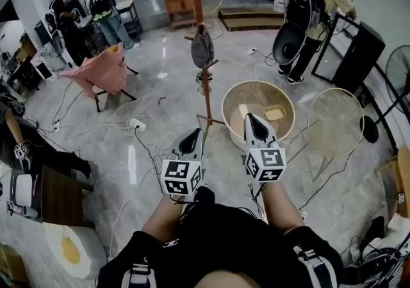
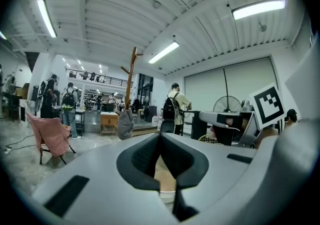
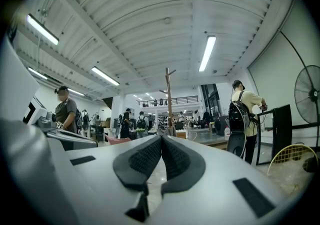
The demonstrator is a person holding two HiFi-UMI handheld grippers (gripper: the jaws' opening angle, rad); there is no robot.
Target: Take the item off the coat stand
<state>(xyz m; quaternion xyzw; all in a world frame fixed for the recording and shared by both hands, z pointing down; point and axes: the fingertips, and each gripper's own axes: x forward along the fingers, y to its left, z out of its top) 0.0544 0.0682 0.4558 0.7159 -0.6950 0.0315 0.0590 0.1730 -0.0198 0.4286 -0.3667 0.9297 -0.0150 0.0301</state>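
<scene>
A wooden coat stand (image 1: pixel 206 91) rises from the marble floor ahead of me. A grey cloth item (image 1: pixel 202 48) hangs from one of its pegs. Both grippers are held low in front of my body, well short of the stand. The left gripper (image 1: pixel 194 134) points at the stand's base, its jaws shut and empty. To its right, the right gripper (image 1: pixel 251 118) is also shut with nothing in it, over the near rim of a basket. In the left gripper view the stand (image 2: pixel 131 74) and the grey item (image 2: pixel 125 124) show far off, beyond the left gripper (image 2: pixel 161 136). The right gripper view shows the stand (image 3: pixel 169 100) above the right gripper (image 3: pixel 161 139).
A round tan basket (image 1: pixel 225 109) with a yellow piece (image 1: pixel 275 112) inside stands right of the stand. A round wire frame (image 1: pixel 335 121) lies further right. A pink cloth (image 1: pixel 102 69) drapes a chair at left. Cables and a power strip (image 1: pixel 136 125) cross the floor. A person with a backpack (image 1: pixel 314 5) stands at back right.
</scene>
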